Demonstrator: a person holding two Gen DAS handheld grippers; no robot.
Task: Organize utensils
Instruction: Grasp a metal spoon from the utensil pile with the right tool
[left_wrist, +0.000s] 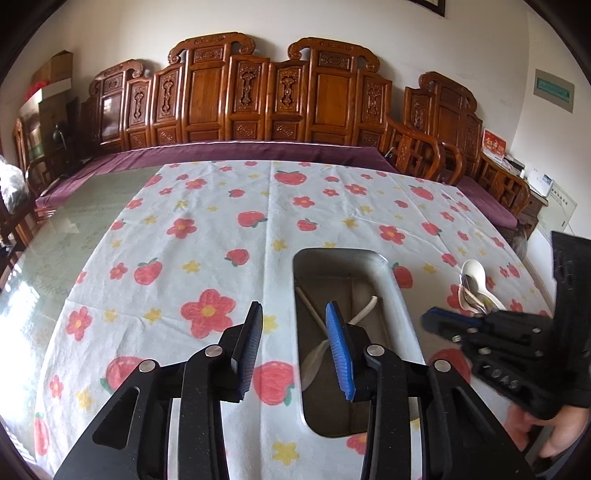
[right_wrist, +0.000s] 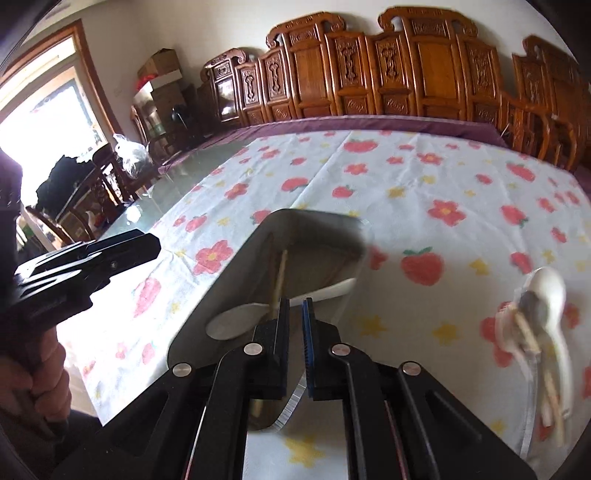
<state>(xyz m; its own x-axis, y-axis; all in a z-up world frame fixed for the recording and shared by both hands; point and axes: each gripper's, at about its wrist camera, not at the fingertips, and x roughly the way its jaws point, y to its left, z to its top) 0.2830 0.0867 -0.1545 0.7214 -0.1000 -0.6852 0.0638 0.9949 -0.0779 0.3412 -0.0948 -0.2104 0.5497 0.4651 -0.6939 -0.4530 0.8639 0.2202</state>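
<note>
Steel, the rectangular metal tray (left_wrist: 373, 258) lies on the flower-printed white tablecloth (left_wrist: 207, 229), holding a white ceramic spoon (right_wrist: 236, 319) and a wooden chopstick (right_wrist: 279, 280). Above it, the left gripper (left_wrist: 295, 347) stands apart and empty. Right gripper (right_wrist: 295, 332), nearly together, clamps nothing. More pale spoons and chopsticks (right_wrist: 535, 325) lie heaped beside the tray.

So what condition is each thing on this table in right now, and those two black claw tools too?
Metal tray: lying flat on the cloth, holding a few utensils.
White spoon in tray: lying flat inside.
Chopstick in tray: lying loose inside.
Utensil pile: heaped on the cloth, outside the tray to its right.
Tablecloth: spread out, creased.
Left gripper: open, nothing between its jaws.
Right gripper: shut, nothing held.
</note>
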